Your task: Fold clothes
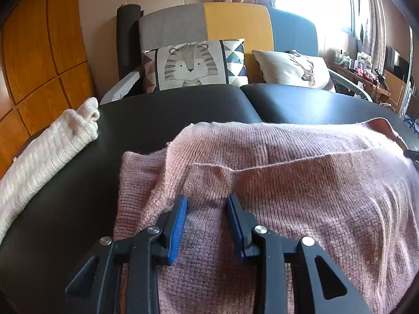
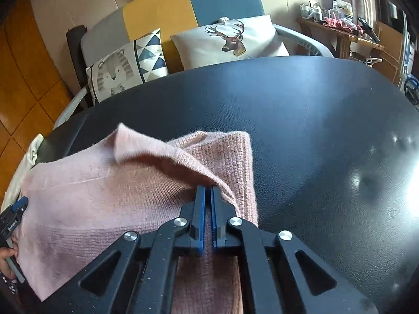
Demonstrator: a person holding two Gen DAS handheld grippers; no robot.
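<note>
A pink knit sweater (image 1: 301,183) lies spread on the black leather surface (image 1: 170,115), with a folded layer across its middle. My left gripper (image 1: 207,198) sits low over the sweater's left part with its blue-padded jaws apart and only flat knit between them. In the right wrist view the sweater (image 2: 91,196) has its right edge lifted into a raised fold. My right gripper (image 2: 208,188) is shut on that fold, with fabric pinched between its pads. The left gripper (image 2: 15,209) shows at the sweater's far left edge, with a hand (image 2: 5,259) below it.
A white cable-knit garment (image 1: 44,151) lies at the left edge of the surface. Behind stands a grey, yellow and blue sofa (image 1: 235,21) with a tiger cushion (image 1: 191,65) and a deer cushion (image 1: 296,68). A cluttered wooden desk (image 2: 340,28) is at the right. Bare black leather (image 2: 327,130) lies right of the sweater.
</note>
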